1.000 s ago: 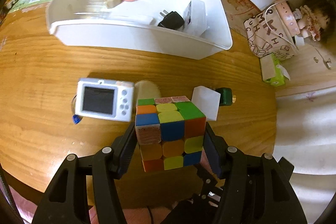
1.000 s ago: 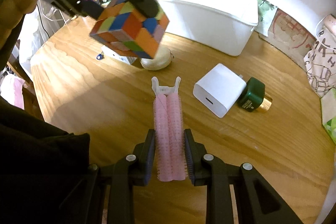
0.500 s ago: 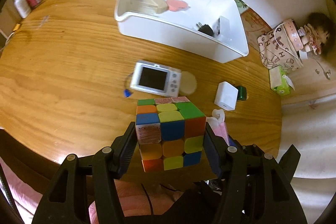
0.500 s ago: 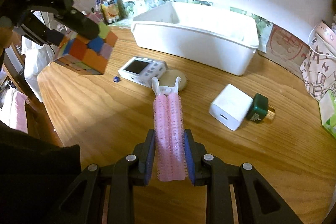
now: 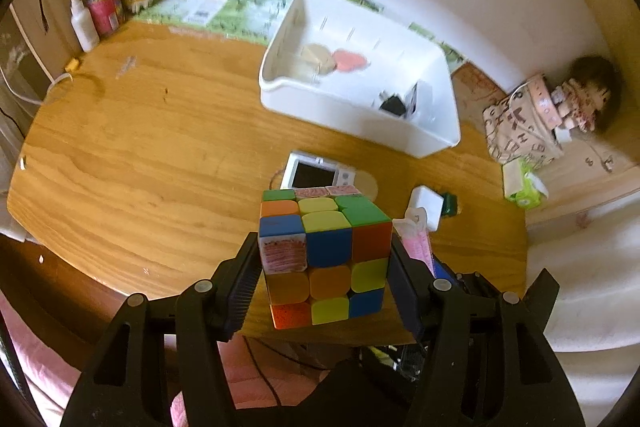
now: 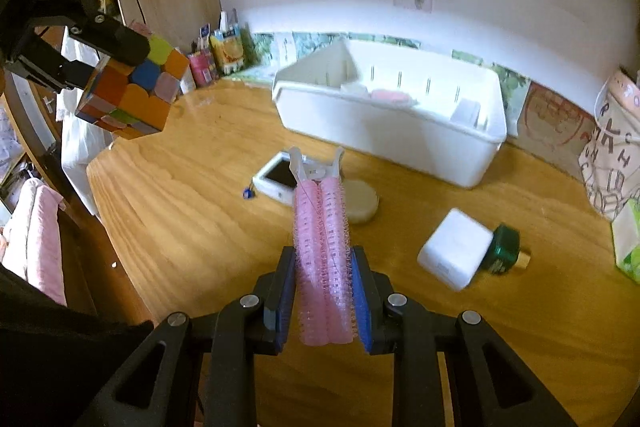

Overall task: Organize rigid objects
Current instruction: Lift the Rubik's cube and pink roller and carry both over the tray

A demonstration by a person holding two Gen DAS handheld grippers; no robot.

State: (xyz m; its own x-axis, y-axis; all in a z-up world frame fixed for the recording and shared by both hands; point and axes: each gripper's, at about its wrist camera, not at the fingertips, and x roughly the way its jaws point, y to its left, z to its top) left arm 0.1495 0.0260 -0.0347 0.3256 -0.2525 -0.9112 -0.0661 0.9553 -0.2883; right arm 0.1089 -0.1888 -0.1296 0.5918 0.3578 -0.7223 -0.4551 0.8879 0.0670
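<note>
A: Cube (image 5: 326,255) first. The left claw (image 5: 325,267) has it clamped between both pads, well above the counter (image 5: 140,155), with the white bin (image 5: 420,143) ahead and below it.

B: And the right claw (image 6: 323,291)?

A: Squeezed narrow on the pink hair roller clip (image 6: 322,247), which sticks out far ahead of the fingertips. The small camera (image 6: 276,179) and the round beige compact (image 6: 362,203) lie on the counter just beyond its tip; the white charger block (image 6: 456,255) and the green bottle (image 6: 502,249) touching it sit off to that claw's right.

B: What could go wrong?

A: I'd say the cube is the worry. Its layers can twist, and the pads press on only two faces, so a quick swing toward the bin might rotate it in the grip or let it slip out onto the camera below.

B: And the roller?

A: It is soft and long. Held near one end, it may sag or pivot, and its white tip could catch the bin's rim. The bin already holds a black plug (image 5: 392,103) at its near end, so a careless drop might land on that.
</note>
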